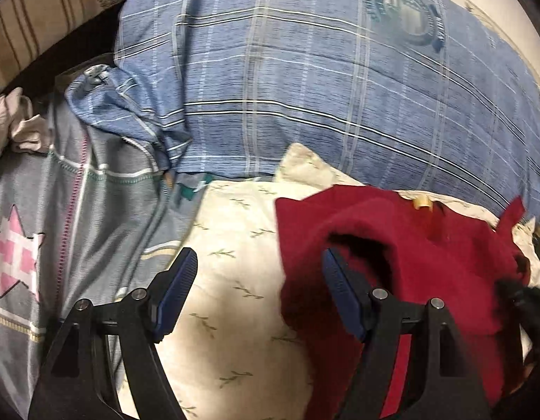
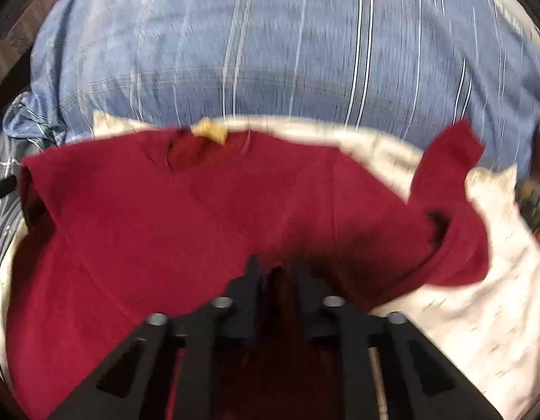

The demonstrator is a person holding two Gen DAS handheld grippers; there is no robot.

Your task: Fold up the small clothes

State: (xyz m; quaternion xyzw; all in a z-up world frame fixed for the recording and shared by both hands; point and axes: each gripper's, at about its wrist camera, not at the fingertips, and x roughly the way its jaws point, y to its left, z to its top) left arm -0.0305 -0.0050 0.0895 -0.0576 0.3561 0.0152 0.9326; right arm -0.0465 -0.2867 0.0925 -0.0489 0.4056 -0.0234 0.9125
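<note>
A small dark red shirt (image 1: 403, 245) with a tan neck label (image 1: 422, 203) lies on a cream leaf-print cloth (image 1: 231, 280). My left gripper (image 1: 257, 269) is open above the cream cloth, its right finger (image 1: 340, 290) at the shirt's left edge. In the right wrist view the red shirt (image 2: 186, 210) fills the middle, label (image 2: 210, 131) at the far side, one sleeve (image 2: 445, 161) sticking up at right. My right gripper (image 2: 275, 269) is shut on the shirt's near edge, the fabric bunched over its fingertips.
A big blue plaid pillow (image 1: 305, 80) lies behind the shirt and shows in the right wrist view (image 2: 270, 52). A grey quilt with a pink star (image 1: 18, 252) lies at left, with a crumpled pale cloth (image 1: 11, 122) beyond it.
</note>
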